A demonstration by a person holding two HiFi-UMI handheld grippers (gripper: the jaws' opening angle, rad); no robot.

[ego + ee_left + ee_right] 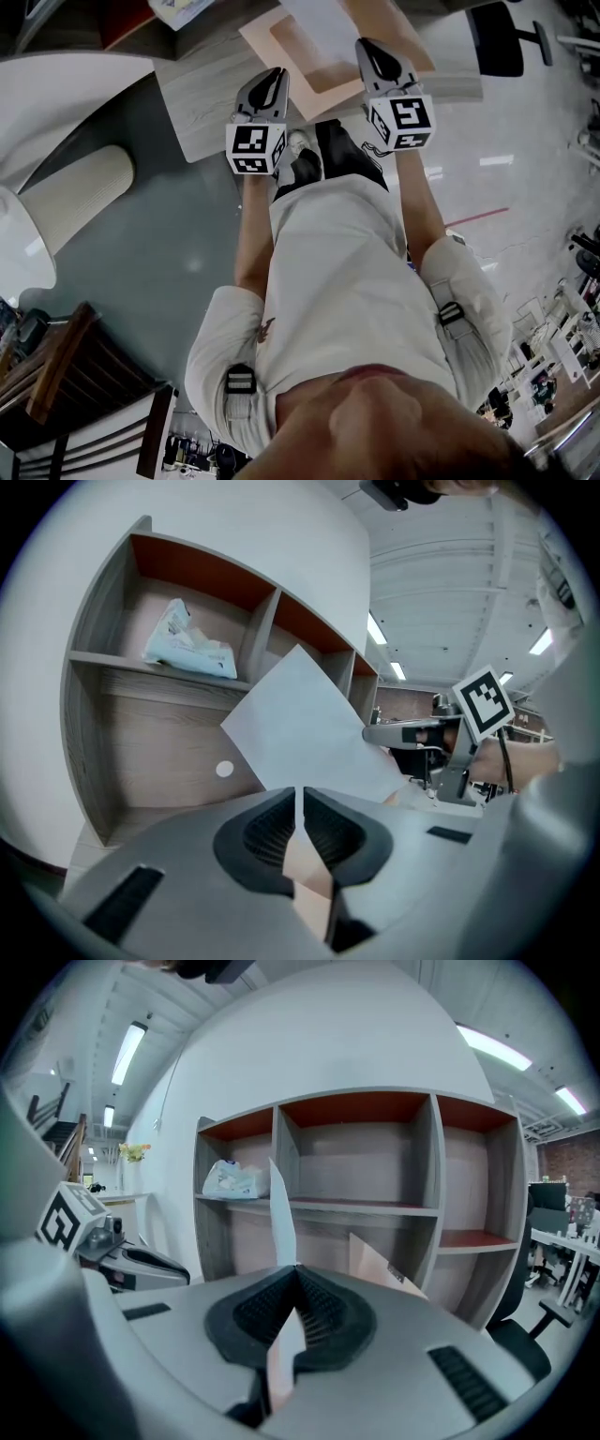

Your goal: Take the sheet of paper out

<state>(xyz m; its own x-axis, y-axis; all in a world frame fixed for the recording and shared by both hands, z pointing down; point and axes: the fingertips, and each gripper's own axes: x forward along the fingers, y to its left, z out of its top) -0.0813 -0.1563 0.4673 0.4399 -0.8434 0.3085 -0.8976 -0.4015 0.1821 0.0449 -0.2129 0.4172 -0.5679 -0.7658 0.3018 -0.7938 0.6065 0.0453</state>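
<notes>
A tan envelope (272, 42) is held up over the wood-grain tabletop (202, 103), with a white sheet of paper (323, 26) standing out of it. My left gripper (277, 73) is shut on the envelope's near edge, which shows tan between its pads (305, 860). My right gripper (367, 44) is shut on the sheet. In the left gripper view the sheet (300, 724) rises beyond the jaws toward the right gripper (370, 733). In the right gripper view the sheet (281, 1213) stands edge-on out of the jaws (296, 1271), and the envelope (380, 1265) lies to its right.
A wooden shelf unit (436, 1176) with open compartments stands ahead, a plastic bag (187, 644) in its upper left one. A black office chair (502, 37) is at the far right, a white cushioned seat (75, 192) at the left, a dark wooden chair (75, 375) lower left.
</notes>
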